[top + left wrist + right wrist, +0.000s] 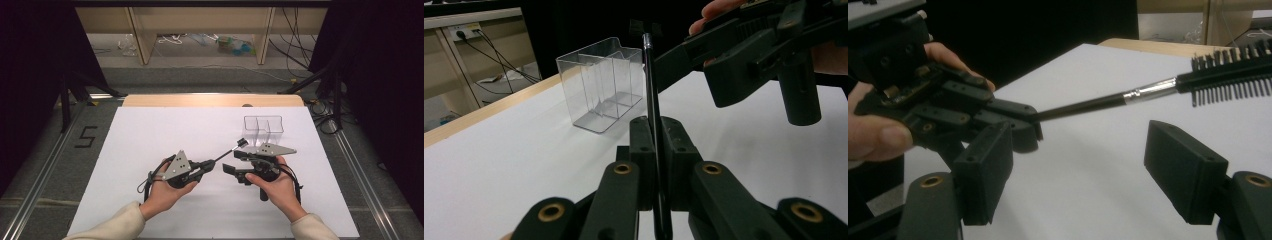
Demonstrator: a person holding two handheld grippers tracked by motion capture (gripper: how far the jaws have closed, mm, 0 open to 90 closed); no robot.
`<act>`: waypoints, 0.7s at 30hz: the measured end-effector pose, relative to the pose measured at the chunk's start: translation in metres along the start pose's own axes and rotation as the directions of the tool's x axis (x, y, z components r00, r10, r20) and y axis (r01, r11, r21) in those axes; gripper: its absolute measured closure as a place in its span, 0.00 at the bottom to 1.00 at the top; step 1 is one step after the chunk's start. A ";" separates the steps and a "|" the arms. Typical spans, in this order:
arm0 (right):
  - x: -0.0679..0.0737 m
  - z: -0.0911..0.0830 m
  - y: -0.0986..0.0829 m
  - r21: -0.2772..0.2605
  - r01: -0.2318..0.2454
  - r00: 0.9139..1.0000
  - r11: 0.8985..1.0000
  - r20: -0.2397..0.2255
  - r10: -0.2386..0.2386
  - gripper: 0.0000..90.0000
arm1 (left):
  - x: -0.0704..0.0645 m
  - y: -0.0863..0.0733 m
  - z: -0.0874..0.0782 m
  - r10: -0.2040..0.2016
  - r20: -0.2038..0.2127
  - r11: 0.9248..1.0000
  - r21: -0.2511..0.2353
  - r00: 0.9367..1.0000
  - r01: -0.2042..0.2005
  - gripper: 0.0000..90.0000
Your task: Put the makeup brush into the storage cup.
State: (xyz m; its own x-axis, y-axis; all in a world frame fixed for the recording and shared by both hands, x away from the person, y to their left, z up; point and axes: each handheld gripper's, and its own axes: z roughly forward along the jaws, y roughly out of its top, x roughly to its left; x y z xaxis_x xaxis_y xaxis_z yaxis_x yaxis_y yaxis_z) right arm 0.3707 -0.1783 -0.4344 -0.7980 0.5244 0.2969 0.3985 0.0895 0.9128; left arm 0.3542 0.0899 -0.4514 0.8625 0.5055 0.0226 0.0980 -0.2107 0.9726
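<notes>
Black brush clamped in our left tongs, right tongs apart beside it, near clear box

1. The brush was a thin black stick with a silver ferrule and a short comb-like black head.
2. Its handle end sat clamped between the jaws of the left tongs, so it was held clear of the white counter.
3. It slanted up and away, with its head near the clear box.
</notes>
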 end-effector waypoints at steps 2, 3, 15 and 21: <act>0.001 0.001 0.000 0.013 -0.042 0.999 0.999 -0.017 0.042 0.32 | 0.000 0.000 0.000 0.000 0.002 1.000 0.001 1.000 0.000 0.94; 0.000 0.002 0.000 -0.007 -0.005 1.000 1.000 -0.005 0.005 0.32 | 0.000 0.000 0.000 0.000 0.001 1.000 0.002 1.000 0.000 0.94; 0.001 0.004 0.001 -0.003 -0.028 1.000 1.000 0.011 0.028 0.31 | -0.001 0.000 0.002 0.002 0.006 1.000 0.002 1.000 -0.002 0.94; 0.001 0.006 0.002 -0.008 -0.033 0.999 0.999 0.020 0.033 0.31 | -0.002 0.000 0.002 0.002 0.001 1.000 0.001 1.000 -0.002 0.94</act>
State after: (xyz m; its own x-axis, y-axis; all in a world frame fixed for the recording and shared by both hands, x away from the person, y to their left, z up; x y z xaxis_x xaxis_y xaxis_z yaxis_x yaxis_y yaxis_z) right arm 0.3734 -0.1723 -0.4338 -0.7754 0.5437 0.3211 0.4208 0.0657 0.9048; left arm 0.3536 0.0868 -0.4522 0.8634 0.5040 0.0244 0.0964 -0.2122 0.9725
